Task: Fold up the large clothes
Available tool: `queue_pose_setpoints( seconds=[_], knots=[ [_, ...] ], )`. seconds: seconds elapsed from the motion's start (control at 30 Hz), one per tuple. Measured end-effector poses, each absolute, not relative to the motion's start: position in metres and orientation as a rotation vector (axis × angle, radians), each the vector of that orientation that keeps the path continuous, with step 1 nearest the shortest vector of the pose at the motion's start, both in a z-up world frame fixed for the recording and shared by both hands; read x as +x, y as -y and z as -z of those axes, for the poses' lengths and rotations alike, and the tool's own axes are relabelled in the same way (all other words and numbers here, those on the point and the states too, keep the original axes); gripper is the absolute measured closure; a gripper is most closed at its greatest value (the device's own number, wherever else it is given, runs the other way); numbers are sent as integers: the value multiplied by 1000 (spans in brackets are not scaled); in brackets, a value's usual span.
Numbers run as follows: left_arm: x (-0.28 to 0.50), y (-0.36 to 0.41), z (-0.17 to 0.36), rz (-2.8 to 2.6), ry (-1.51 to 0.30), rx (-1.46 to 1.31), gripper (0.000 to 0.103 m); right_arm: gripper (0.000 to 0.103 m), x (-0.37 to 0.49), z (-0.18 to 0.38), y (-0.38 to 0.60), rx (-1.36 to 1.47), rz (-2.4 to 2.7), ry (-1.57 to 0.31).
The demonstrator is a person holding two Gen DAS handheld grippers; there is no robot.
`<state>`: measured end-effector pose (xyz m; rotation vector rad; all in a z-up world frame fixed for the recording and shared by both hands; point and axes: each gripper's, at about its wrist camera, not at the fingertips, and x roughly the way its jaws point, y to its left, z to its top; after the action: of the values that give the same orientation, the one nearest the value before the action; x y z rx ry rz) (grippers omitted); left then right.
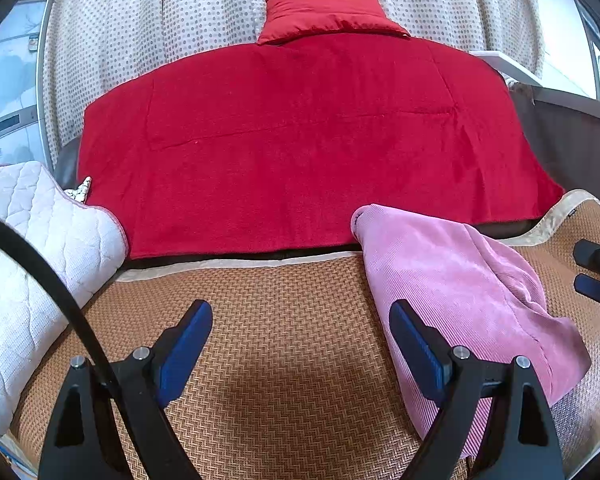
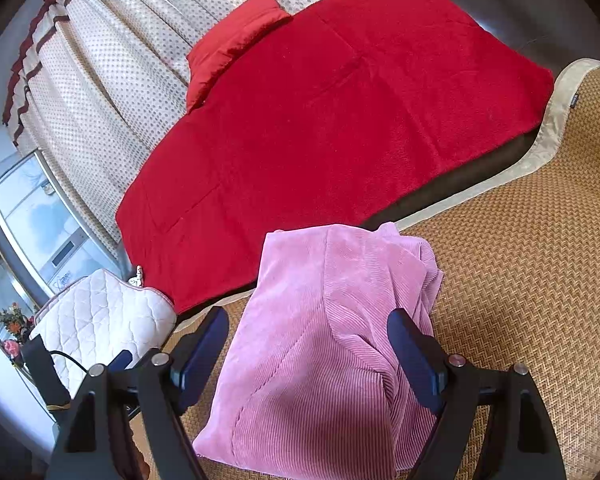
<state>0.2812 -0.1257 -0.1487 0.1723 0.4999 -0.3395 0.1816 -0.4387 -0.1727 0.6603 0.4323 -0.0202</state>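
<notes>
A pink corduroy garment (image 1: 464, 280) lies bunched on a woven straw mat (image 1: 284, 360). In the left wrist view it sits to the right of my left gripper (image 1: 302, 316), whose jaws stand open over bare mat with nothing between them. The right gripper's black fingertips (image 1: 596, 276) show at that view's right edge, beyond the garment. In the right wrist view the pink garment (image 2: 320, 340) fills the space ahead, and my right gripper (image 2: 308, 324) hovers open above it, the cloth seen between its fingers (image 2: 414, 354) without being pinched.
A red blanket (image 1: 308, 144) and red pillow (image 1: 328, 16) cover the surface beyond the mat (image 2: 520, 280). A white quilted cushion (image 1: 32, 256) lies at the left. A dotted curtain (image 1: 172, 20) hangs behind. A black cable (image 1: 40, 268) crosses the left wrist view.
</notes>
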Motion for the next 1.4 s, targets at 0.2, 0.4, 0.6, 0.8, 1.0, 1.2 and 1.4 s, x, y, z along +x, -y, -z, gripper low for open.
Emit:
queue_pose_setpoints(
  seconds=[0.2,0.4,0.6,0.8,1.0,1.2,1.4],
  knots=[
    [281,128,150,342,-502,175,13,21,184,173,435,635,5,-432],
    [284,134,156,363,-522,183,13,42,193,180,434,623,-9,-462],
    [282,150,162,461,-560,181,13,43,200,184,431,610,-17,-473],
    [282,182,190,568,-675,280,13,43,241,229,437,670,-48,-744],
    [271,184,181,537,-630,315,13,43,231,224,445,714,-49,-690],
    [256,177,163,507,-532,355,13,43,214,206,443,680,-40,-596],
    [252,166,154,492,-514,333,13,43,205,198,442,710,-36,-568]
  ],
)
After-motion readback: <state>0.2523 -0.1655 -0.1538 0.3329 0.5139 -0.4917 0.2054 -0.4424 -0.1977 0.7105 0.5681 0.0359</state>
